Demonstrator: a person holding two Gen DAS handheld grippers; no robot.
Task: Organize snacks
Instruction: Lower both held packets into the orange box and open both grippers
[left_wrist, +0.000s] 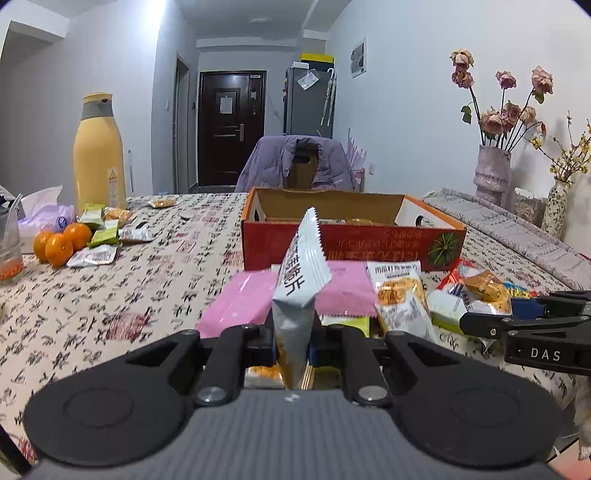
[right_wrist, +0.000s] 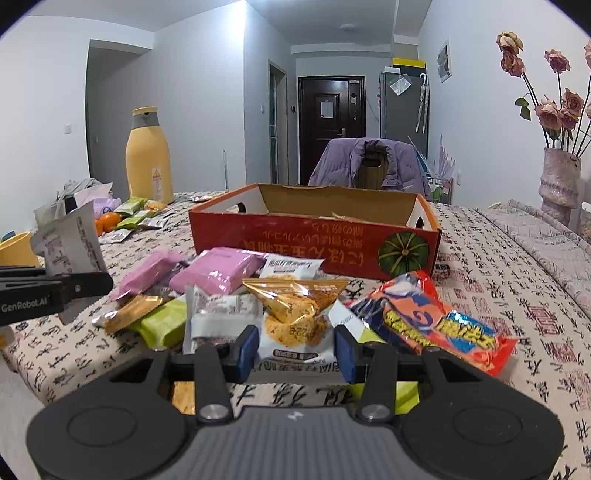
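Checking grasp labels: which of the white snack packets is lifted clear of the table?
The white packet pinched upright in the left gripper; the other white packets, like the one beside the pink packet, lie flat.

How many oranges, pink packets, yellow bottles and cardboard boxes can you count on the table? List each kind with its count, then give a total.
Oranges: 3
Pink packets: 2
Yellow bottle: 1
Cardboard box: 1
Total: 7
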